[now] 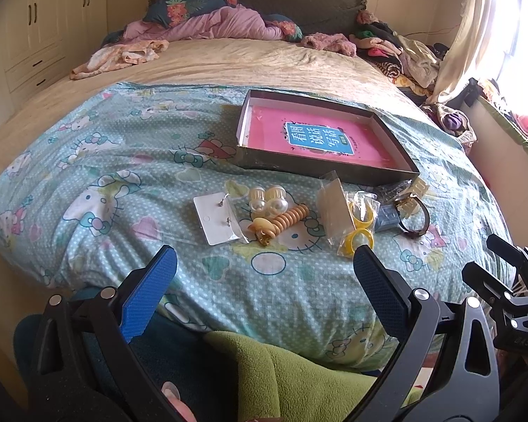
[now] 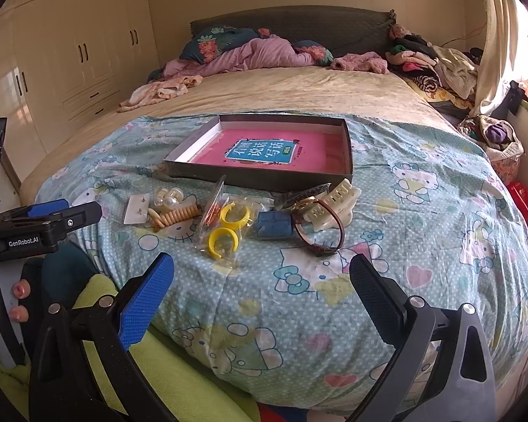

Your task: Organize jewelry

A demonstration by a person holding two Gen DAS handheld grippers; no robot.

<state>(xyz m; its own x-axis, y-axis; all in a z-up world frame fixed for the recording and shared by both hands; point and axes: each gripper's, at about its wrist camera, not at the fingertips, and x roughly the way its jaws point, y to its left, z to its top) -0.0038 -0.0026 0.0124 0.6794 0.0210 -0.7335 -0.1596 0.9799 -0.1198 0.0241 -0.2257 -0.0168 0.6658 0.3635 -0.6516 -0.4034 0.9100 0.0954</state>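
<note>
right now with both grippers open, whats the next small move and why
Probably ease the right gripper forward onto the bagged yellow rings: they lie nearest it on the quilt, and the box behind holds no jewelry yet.

Bare quilt [image 2: 264,299] lies between both open grippers and the jewelry cluster [image 2: 228,225]. Behind the cluster, the box [image 2: 257,177] wall blocks passage, apparently touching the hair claw [image 2: 334,204].

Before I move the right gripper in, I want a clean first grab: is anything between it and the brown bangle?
Nothing visible. The right gripper is open over bare quilt, and the bangle is the nearest item ahead. The cream hair claw lies behind and partly inside the bangle, touching it, so it may shift.
</note>
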